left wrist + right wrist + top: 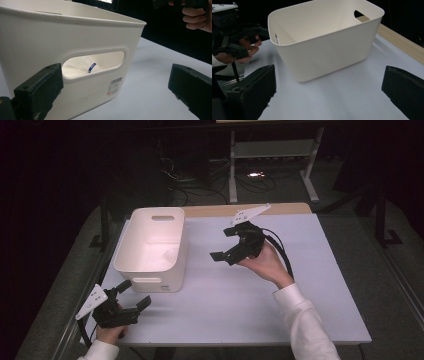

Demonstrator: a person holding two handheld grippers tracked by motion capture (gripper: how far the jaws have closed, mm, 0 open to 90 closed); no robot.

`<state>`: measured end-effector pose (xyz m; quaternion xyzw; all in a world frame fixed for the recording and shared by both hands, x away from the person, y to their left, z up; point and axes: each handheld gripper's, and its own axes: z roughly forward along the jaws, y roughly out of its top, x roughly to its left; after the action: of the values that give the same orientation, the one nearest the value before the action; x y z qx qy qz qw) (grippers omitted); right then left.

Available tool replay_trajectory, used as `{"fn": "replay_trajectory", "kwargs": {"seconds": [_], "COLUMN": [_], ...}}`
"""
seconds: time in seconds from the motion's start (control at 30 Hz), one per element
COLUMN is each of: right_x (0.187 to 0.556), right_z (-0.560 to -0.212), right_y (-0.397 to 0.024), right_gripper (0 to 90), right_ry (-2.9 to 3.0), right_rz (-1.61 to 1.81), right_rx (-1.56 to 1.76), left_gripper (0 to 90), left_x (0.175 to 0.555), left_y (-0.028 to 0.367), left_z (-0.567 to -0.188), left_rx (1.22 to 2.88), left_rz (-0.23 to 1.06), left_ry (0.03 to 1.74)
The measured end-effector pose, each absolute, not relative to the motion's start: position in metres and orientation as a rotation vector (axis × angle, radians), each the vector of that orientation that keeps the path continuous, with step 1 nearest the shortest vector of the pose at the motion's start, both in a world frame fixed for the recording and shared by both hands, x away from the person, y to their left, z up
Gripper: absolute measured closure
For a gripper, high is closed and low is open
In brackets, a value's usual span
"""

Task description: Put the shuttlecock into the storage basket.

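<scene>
**Two open grippers closing in on the white bin**

We see a white plastic bin (152, 247) standing upright on the counter (280, 310), toward its left edge and nearer the far side than the near one. Its mouth faces straight up. Its long axis runs from the near edge of the counter toward the far edge, with a cut-out handle in each short end wall.

Our left gripper (136, 294) sits at the near left corner of the counter, jaws spread and holding nothing, aimed at the near end wall of the bin. In the left gripper view that wall's handle slot (93, 65) lies between the jaws, and through it we glimpse a small white item with a blue band (92, 67) on the bin's floor; we cannot tell what it is.

Our right gripper (224, 243) hangs above the middle of the counter, just beside the bin's right long wall, jaws likewise spread and empty.

We judge the step in hand to be taking hold of the bin. To do it well, we would bring the left gripper up level with the slot, slide one jaw through it and close on the rim above, while the right gripper steadies the long wall so the light bin does not skid or tip.
</scene>
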<state>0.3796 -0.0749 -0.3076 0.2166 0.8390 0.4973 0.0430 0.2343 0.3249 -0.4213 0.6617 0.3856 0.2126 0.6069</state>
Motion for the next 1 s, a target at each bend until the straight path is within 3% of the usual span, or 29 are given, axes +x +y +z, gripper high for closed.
{"fn": "replay_trajectory", "kwargs": {"seconds": [1.0], "right_x": [0.367], "right_z": [-0.328], "right_y": [-0.109], "right_gripper": [0.0], "right_ry": [2.501], "right_rz": [1.566], "right_rx": [0.742], "left_gripper": [0.0], "left_x": [0.235], "left_y": [0.325], "left_z": [-0.422], "left_rx": [1.541], "left_rz": [0.495], "left_ry": [0.882]}}
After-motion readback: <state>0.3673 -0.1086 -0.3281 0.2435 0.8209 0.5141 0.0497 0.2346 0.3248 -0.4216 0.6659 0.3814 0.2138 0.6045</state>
